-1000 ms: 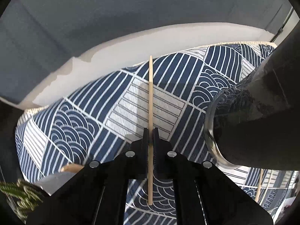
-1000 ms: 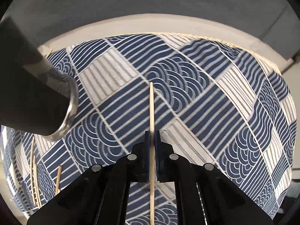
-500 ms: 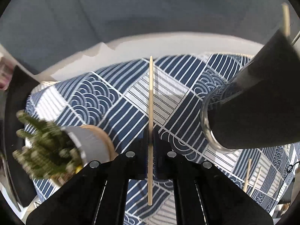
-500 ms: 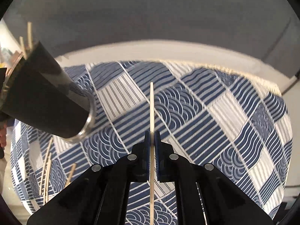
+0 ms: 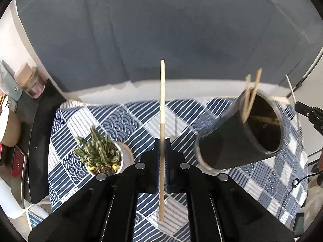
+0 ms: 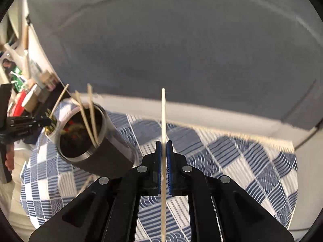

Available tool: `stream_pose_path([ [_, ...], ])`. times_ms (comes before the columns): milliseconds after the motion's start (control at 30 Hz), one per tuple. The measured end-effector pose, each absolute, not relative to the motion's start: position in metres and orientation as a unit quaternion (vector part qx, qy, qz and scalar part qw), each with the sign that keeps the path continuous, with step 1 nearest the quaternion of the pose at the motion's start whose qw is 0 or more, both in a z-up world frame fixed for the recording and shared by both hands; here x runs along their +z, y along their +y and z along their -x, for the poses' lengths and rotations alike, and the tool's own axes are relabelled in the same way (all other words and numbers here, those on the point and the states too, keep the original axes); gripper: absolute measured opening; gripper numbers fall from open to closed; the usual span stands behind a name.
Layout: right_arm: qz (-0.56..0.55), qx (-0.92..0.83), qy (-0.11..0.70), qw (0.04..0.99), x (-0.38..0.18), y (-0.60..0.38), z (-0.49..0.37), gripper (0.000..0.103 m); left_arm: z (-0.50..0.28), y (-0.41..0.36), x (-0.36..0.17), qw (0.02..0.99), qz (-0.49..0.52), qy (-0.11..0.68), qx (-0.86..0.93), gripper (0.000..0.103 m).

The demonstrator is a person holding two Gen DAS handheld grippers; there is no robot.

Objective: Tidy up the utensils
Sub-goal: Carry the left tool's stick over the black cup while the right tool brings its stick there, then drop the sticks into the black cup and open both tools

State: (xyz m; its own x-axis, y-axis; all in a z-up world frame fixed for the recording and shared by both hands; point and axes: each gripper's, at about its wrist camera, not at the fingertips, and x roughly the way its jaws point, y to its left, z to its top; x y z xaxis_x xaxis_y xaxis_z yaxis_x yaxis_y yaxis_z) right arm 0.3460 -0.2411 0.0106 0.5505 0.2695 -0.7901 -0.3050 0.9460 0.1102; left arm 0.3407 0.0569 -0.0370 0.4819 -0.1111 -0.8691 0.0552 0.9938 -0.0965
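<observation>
In the left wrist view, the left gripper (image 5: 162, 147) sits nearest, its fingers (image 5: 156, 151) pressed together on a wooden chopstick (image 5: 162, 109). That stick runs straight up between the pads, its lower end hanging below them and its tip reaching past the far edge of the desk (image 5: 201, 86). Just beyond the fingers on the left stands a small potted succulent (image 5: 101, 153) in a white pot, resting on the blue-and-white patterned cloth (image 5: 121, 117) that covers the desk. To the right, a dark cylindrical holder (image 5: 232, 141) with a metal rim stands on the same cloth, looking tilted through the lens; a few chopsticks poke out of its open mouth. Past the left edge of the desk, jars and cups (image 5: 28, 80) crowd a dark shelf.

In the right wrist view, the right gripper (image 6: 164, 149) is likewise closed tight, its fingers (image 6: 170, 153) clamping a second chopstick (image 6: 163, 119) that stands upright between them, both ends protruding. Beyond and to the left, the holder (image 6: 101, 153) appears again with sticks in holder (image 6: 88, 111) leaning out of it. The left gripper shows at the far left, beside the holder. A grey wall (image 6: 181, 50) rises behind the far edge.
</observation>
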Motion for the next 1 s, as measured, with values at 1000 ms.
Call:
stream_pose_path([
  [1000, -0.128, 0.358, 0.203, 0.903, 0.062, -0.192, -0.356, 0.005, -0.334, -0.009, 0.026, 0.939, 0.160, 0.232, -0.198, 0.005],
])
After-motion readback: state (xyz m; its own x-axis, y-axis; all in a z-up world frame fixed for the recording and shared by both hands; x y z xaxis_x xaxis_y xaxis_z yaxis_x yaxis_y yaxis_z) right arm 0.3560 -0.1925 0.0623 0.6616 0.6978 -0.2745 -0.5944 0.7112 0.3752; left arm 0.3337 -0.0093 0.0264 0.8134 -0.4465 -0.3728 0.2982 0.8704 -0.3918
